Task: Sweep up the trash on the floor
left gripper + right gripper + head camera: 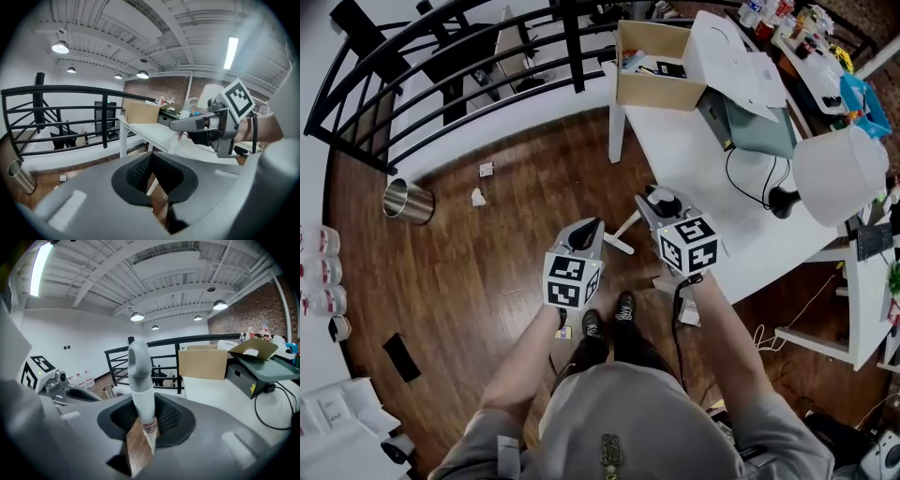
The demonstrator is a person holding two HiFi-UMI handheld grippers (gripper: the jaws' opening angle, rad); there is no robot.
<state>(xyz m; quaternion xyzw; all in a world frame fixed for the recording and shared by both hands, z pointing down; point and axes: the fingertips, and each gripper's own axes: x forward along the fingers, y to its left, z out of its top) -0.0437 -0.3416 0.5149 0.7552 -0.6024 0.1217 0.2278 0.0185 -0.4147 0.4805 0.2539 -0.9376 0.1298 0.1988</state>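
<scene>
Right gripper view: the fingers of the right gripper (145, 420) are clamped on a pale grey-white rounded handle (139, 376). The handle stands up from between them and leans a touch to the left. Over on the other side, the fingers of the left gripper (154, 180) are pressed together with nothing between them; only a sliver of the brown wooden floor (487, 281) shows through the notch below.

From where I stand, the person holds both grippers side by side in front of the body, close together and angled slightly down. They sit just at the edge of the white worktop (694, 159).

The trash is two small pale paper scraps (482, 184). They lie on the floor ahead and to the person's left, well apart from both grippers. Just beside them is a shiny metal bin (408, 202), and all of it sits near the black metal railing (441, 56).

An open cardboard box (652, 84) sits at the far end of the worktop, and a white lamp shade (839, 173) stands off to the right.
</scene>
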